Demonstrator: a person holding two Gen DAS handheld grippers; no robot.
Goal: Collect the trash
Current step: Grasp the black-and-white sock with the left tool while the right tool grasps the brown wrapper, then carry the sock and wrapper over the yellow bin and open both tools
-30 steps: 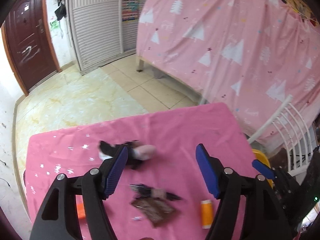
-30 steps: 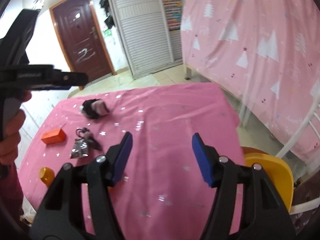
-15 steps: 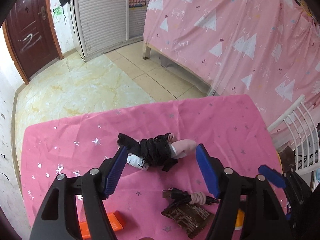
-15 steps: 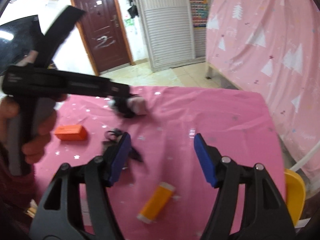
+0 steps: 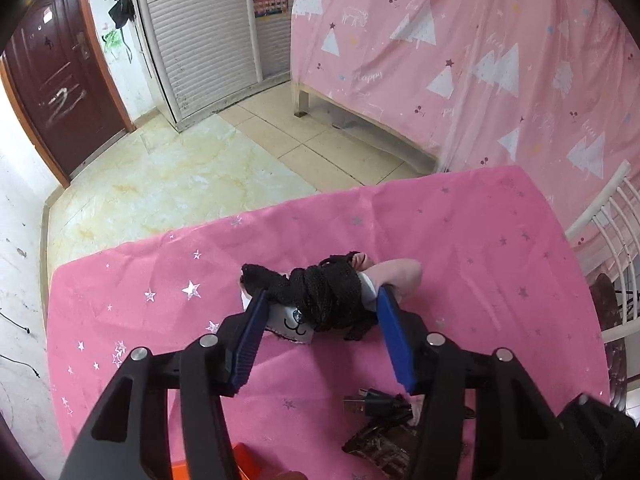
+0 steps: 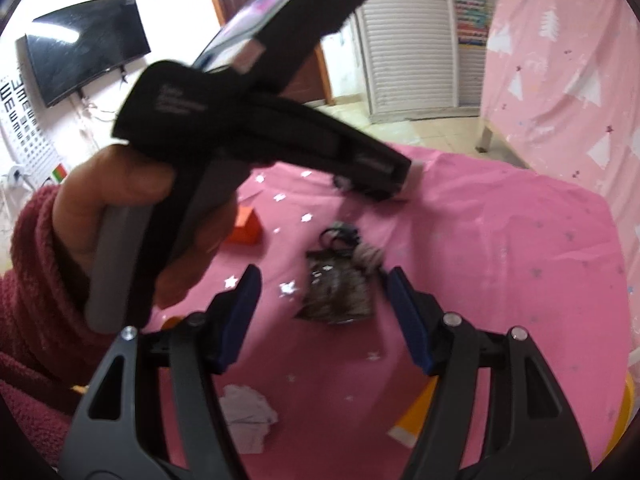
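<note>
Sock bundle (image 5: 324,300): a black sock wrapped round a pale pink and white one with a small drawn face; it lies on the worktop toward the far middle, between the two blue pads of the left tool.
Left tool (image 5: 322,312): jaws closing around the bundle; the right pad is at the bundle's edge, the left pad just beside the white part; whether they already press on it cannot be told.
Left hand (image 6: 132,216): seen from the right wrist view, in a dark red sleeve, gripping the tool's grey handle.
Dark wrapper (image 6: 336,292): crinkled, flat on the worktop, nearer than the bundle.
Black cable (image 5: 376,402): coiled with a USB plug, touching the wrapper's far edge.
Right tool (image 6: 322,284): jaws spread, nothing between the pads; the wrapper shows in the gap beyond them.
Crumpled white paper (image 6: 248,416): near edge, below the right tool's left finger.
Orange box (image 6: 244,228): left of the wrapper, partly behind the hand.
Worktop (image 5: 460,240): covered by a pink cloth with silver stars.
</note>
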